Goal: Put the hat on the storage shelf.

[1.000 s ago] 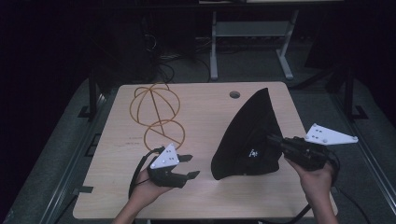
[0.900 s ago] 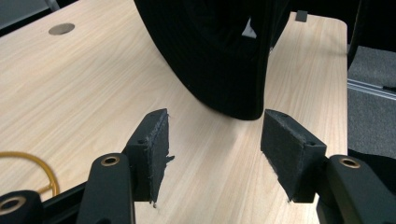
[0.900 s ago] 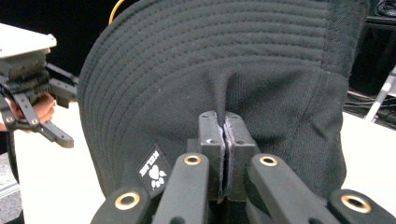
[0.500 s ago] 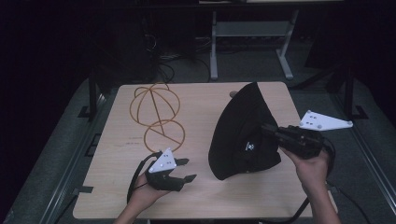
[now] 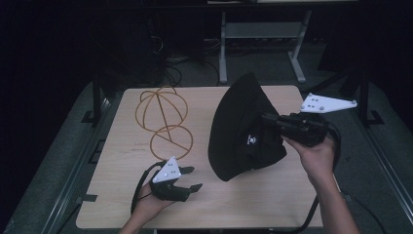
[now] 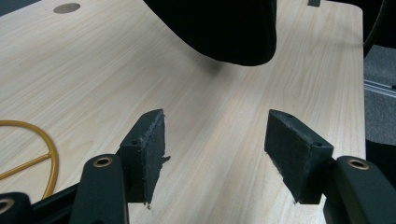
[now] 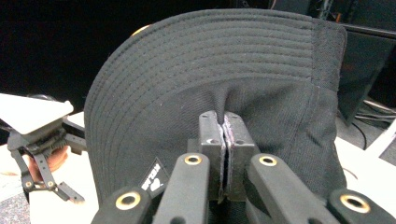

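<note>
Holding a black hat (image 5: pixel 243 129) up off the table (image 5: pixel 122 195) on the right side, brim edge standing nearly upright, lower edge hanging just above the wood. Pinching a fold of the crown fabric with the right claw (image 7: pixel 223 140), jaws pressed together on the cloth so that it is puckering between the pads. Judging by that pucker, handling as soft, light cloth: crown collapsing easily, sagging under its own weight, hardly fragile, not slippery against the rough pads. Judging by the rows of stitching, brim looking stiffer and holding its curve, so probably the better place for a second hold, at the free rim nearest the other claw, well away from the small label (image 7: pixel 156 179). Waiting low over the near left part of the table with the left claw (image 6: pixel 215 144), jaws spread apart and gripping nothing, hat's lower edge hanging just ahead of it. Lying flat farther back on the left, an orange wire frame (image 5: pixel 163 122), apart from the hat.
</note>
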